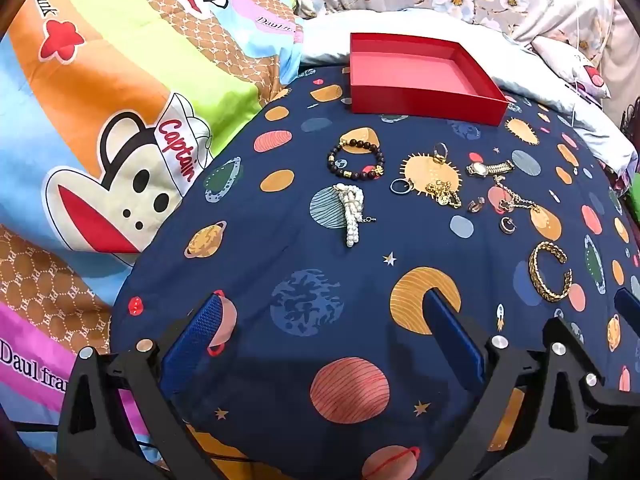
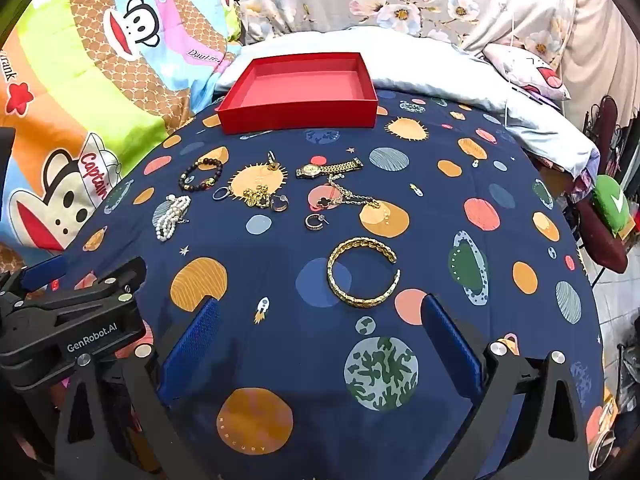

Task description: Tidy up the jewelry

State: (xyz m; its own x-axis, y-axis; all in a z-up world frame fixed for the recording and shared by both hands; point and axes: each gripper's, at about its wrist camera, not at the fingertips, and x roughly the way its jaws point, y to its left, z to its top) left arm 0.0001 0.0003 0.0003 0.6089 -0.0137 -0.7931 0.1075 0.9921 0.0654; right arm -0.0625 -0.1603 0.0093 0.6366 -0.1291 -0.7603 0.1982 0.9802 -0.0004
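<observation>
Nothing is being held yet: both the left gripper (image 1: 324,320) and right gripper (image 2: 320,324) are hovering, jaws apart. Probable next move: closing on the gold bangle (image 2: 362,272) at frame centre, bound for the red box (image 2: 298,118).

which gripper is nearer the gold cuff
Right. The gold cuff lies just ahead of the open right gripper; the left gripper sits further left, cuff off to its right.
</observation>
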